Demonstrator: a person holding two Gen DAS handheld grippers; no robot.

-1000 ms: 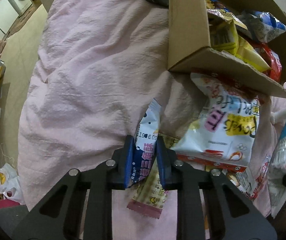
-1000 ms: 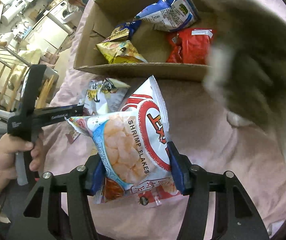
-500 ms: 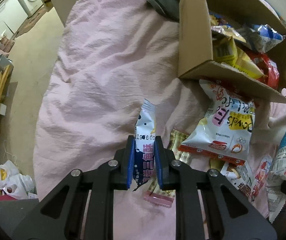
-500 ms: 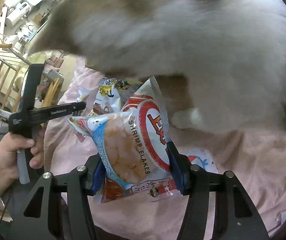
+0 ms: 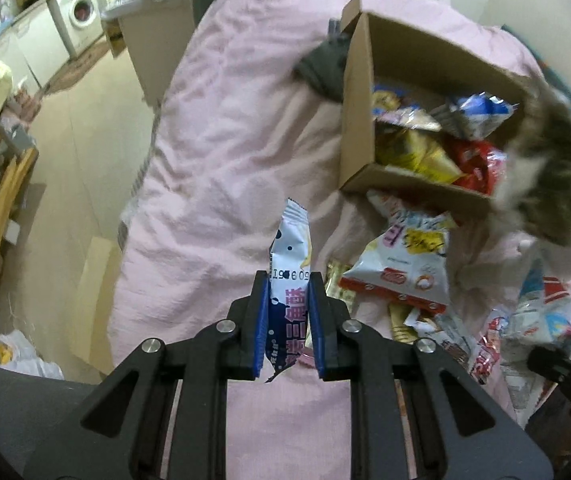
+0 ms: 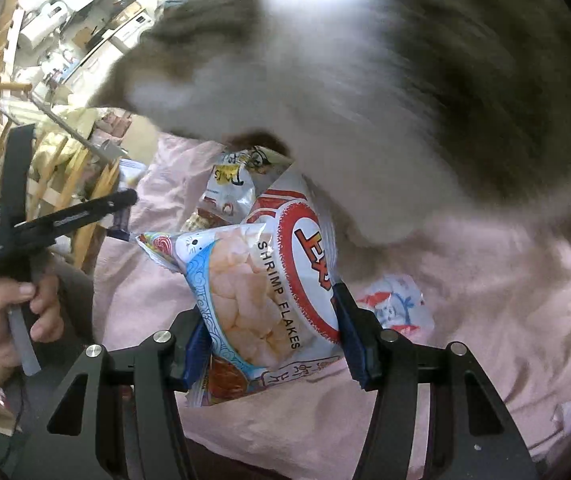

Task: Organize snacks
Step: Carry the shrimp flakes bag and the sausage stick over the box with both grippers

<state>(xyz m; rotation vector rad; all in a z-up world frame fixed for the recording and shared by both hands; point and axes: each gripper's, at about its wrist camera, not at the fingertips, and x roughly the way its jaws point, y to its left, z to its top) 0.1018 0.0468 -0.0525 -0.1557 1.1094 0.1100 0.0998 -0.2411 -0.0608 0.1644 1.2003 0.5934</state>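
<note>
Already the cardboard box (image 5: pixel 359 92), up and right of the left fingers, holds several packets, while a loose heap (image 5: pixel 417 280) just right of them awaits sorting; a blurred cat (image 6: pixel 365 80) crowds over it. Right gripper (image 6: pixel 271 344) clamps the shrimp flakes bag (image 6: pixel 261 296) across its width, fingers half spread. Left gripper (image 5: pixel 287 324) pinches a slim white-and-blue packet (image 5: pixel 289 264), pads nearly together

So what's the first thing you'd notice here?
A big furry cat, blurred, fills the top of the right wrist view, just above the shrimp flakes bag held in the right gripper. In the left wrist view, the left gripper pinches a blue-and-white snack packet over the pink blanket, near a cardboard box of snacks.
</note>
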